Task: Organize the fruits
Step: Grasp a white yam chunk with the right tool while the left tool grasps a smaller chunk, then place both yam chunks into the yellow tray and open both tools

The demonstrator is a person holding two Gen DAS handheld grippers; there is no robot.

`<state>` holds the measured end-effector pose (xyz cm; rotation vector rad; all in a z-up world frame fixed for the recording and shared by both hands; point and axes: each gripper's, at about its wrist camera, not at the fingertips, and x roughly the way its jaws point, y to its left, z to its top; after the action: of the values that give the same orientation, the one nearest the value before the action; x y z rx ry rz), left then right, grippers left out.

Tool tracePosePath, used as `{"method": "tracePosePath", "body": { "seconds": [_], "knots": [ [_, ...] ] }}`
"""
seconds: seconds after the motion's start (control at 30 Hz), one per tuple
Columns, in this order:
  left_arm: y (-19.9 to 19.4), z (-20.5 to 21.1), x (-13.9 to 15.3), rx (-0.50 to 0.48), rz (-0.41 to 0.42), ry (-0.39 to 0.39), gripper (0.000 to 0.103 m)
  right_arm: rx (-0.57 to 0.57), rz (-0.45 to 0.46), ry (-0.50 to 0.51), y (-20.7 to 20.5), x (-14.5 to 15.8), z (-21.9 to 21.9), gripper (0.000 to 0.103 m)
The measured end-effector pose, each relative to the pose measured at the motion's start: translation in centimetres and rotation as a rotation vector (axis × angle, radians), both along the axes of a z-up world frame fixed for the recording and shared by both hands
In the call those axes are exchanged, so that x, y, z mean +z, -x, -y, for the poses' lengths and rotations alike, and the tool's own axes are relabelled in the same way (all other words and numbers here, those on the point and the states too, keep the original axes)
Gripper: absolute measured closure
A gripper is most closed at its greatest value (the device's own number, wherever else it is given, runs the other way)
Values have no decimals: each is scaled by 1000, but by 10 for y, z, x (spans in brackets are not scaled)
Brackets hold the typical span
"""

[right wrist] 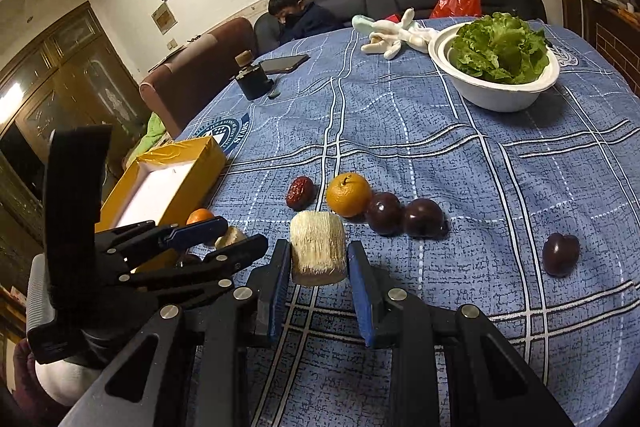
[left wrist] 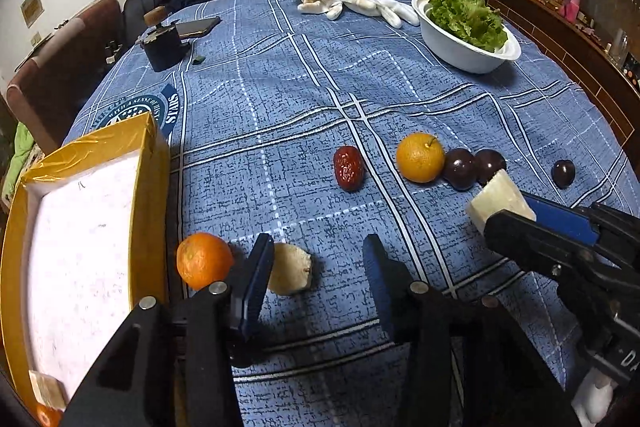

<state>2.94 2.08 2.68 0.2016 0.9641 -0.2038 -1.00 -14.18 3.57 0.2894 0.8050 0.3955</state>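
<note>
Between the blue pads of the right gripper (right wrist: pixel 319 259) sits a pale, cream-coloured chunk (right wrist: pixel 317 253), ribbed and fibrous along its side and cut flat at the ends; the jaws are closed against both of its sides and it is held just above the blue checked tablecloth (right wrist: pixel 460 163). From the left wrist view the same chunk (left wrist: pixel 500 201) shows as a blocky white piece sticking out past the tip of the right gripper (left wrist: pixel 516 217), close to two dark plums (left wrist: pixel 474 167).

On the cloth beyond it lie a wrinkled red date (right wrist: pixel 300 192), an orange with a short stem (right wrist: pixel 349 194) touching the first of two dark plums (right wrist: pixel 404 217) that rest side by side, and a third plum (right wrist: pixel 561 253) well apart to the right.

The left gripper (left wrist: pixel 316 267) hangs spread wide over the cloth with nothing between its pads. A pale, lumpy fruit piece (left wrist: pixel 290 269) lies just inside its left finger, touching or nearly touching the pad, and a second orange (left wrist: pixel 204 260) sits just outside that finger, beside the wall of a yellow box (left wrist: pixel 160 195) with a white lining. In the near corner of the box lies another pale chunk (left wrist: pixel 47 389).
</note>
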Motion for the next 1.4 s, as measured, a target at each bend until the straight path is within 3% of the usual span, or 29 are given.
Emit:
{"method": "tracePosePath", "body": {
  "seconds": [0.23, 0.33, 0.37, 0.4, 0.43, 0.67, 0.9, 1.0, 1.17, 1.4],
  "knots": [
    [-15, -3, -9, -35, -72, -90, 50, 2, -5, -14, 0, 0, 2, 71],
    [-14, 3, -10, -53, -65, -136, 51, 8, 1, -14, 1, 1, 1, 71],
    [-13, 4, -10, -51, -60, -137, 56, 8, 0, -15, 1, 1, 1, 71],
    [-11, 4, -10, -39, -37, -164, 75, 7, -1, -16, 1, 1, 1, 71],
    [-9, 5, -9, -20, -6, -205, 84, 7, 0, -16, 1, 0, 1, 71],
    [16, -21, 16, 34, 33, -12, 84, 10, 7, -19, 3, 2, 1, 71],
    [67, -85, 63, 165, 144, 172, 84, 49, 37, -17, 8, 3, -9, 71],
    [88, -125, 73, 263, 186, 207, 84, 75, 46, 0, 11, 4, -22, 71],
    [106, -190, 60, 435, 171, 221, 84, 173, 51, 4, 22, 20, -65, 71],
    [119, -221, 41, 499, 141, 251, 84, 366, 49, 52, 34, 35, -159, 70]
  ]
}}
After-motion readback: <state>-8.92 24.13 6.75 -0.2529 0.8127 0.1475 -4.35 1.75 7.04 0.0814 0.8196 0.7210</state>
